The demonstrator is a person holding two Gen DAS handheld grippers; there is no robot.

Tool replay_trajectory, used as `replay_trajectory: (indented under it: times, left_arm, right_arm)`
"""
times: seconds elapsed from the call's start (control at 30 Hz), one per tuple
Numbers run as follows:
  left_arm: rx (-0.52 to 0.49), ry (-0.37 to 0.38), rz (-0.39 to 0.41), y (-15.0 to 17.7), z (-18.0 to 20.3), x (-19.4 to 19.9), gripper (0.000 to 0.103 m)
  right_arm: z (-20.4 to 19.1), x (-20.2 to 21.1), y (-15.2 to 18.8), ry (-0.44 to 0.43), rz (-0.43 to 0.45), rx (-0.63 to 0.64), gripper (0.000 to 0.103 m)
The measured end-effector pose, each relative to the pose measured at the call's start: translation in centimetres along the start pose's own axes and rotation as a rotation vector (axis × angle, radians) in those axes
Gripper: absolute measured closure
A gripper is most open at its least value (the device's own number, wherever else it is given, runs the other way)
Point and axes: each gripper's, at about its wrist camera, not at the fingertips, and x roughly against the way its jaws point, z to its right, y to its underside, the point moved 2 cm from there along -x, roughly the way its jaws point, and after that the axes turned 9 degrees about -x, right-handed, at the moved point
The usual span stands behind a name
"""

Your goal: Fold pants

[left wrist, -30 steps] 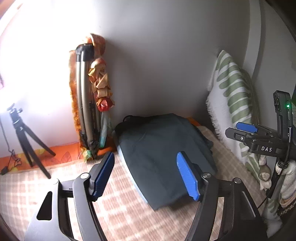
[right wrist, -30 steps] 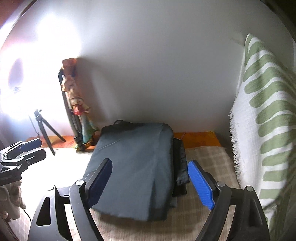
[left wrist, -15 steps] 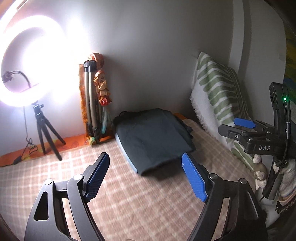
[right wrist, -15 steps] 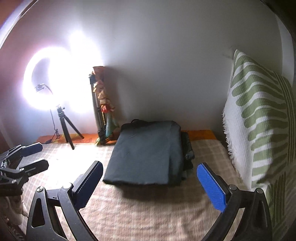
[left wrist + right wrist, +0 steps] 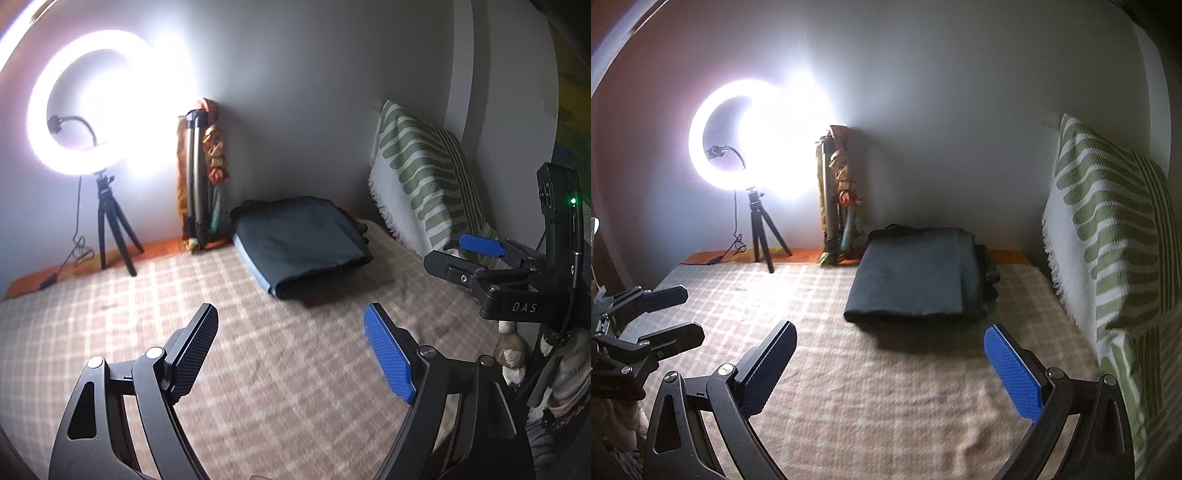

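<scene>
- A beige checked woven blanket (image 5: 280,354) covered the bed, with a plain grey wall (image 5: 942,129) behind it.
- A glowing white ring light (image 5: 79,103) stood on a small black tripod (image 5: 110,229) at the far left edge.
- The dark grey folded pants (image 5: 916,280) lay flat on the blanket near the wall, beside a green-and-white patterned pillow (image 5: 1108,236).
- The left gripper (image 5: 291,339) stood wide with nothing between its blue pads, well short of the pants.
- The right gripper (image 5: 890,354) was likewise spread wide and empty, near the pants' front edge but apart from it.
</scene>
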Motion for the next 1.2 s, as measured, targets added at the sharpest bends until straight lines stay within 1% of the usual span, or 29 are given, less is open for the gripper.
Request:
replay_trajectory:
  times: [0.13, 0.4, 0.67, 0.83, 0.93, 1.03, 1.2]
  left_arm:
    - [0.009, -0.014, -0.002, 1.8, -0.2, 0.8, 0.022]
    - [0.034, -0.034, -0.011, 4.2, -1.2, 1.1, 0.022]
    - [0.039, -0.038, -0.017, 4.9, -1.7, 0.2, 0.021]
    - [0.001, -0.057, -0.024, 5.2, -1.3, -0.1, 0.021]
    - [-0.009, -0.063, -0.021, 5.2, -1.1, 0.1, 0.021]
    - [-0.017, -0.084, -0.022, 5.2, -1.2, -0.1, 0.015]
    - [-0.015, -0.109, -0.034, 5.4, -1.5, -0.3, 0.015]
  right_arm:
    - [-0.6, 0.1, 1.9, 0.003, -0.007, 0.005, 0.0]
    - [-1.0, -0.7, 3.4, 0.002, -0.004, -0.011, 0.0]
    - [-0.4, -1.2, 3.9, 0.035, 0.021, -0.025, 0.0]
    - [-0.2, -2.0, 4.4, 0.062, 0.009, -0.012, 0.0]
    - [-0.3, -2.3, 4.6, 0.06, 0.013, -0.012, 0.0]
    - [-0.5, -2.7, 4.8, 0.053, 0.01, -0.017, 0.0]
    - [-0.9, -3.2, 5.0, 0.04, 0.001, -0.015, 0.0]
